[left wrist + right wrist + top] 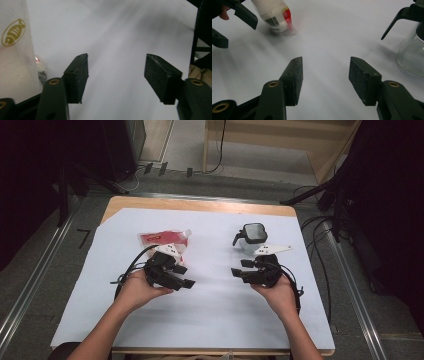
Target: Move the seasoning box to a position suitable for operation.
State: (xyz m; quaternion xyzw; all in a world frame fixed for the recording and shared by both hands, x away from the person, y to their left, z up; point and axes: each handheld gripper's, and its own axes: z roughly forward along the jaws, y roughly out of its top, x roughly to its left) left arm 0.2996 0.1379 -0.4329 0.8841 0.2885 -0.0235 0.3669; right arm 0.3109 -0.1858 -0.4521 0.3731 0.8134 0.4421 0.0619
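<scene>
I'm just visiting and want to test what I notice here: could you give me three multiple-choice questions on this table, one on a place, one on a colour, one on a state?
1. Where does the pouch lie?
A. Beyond the left gripper
B. Beyond the right gripper
C. On the floor

2. What colour is the jar's lid?
A. Red
B. Black
C. Yellow

3. How do both grippers' jaws stand?
A. Clamped on the pouch
C. Shut tight on nothing
B. Open, nothing between them

Answers: 1 A, the high view shows the pouch on the white sheet just past the left gripper. 2 B, the lid on the glass jar is black. 3 B, each gripper view shows bare sheet between parted pads.
</scene>
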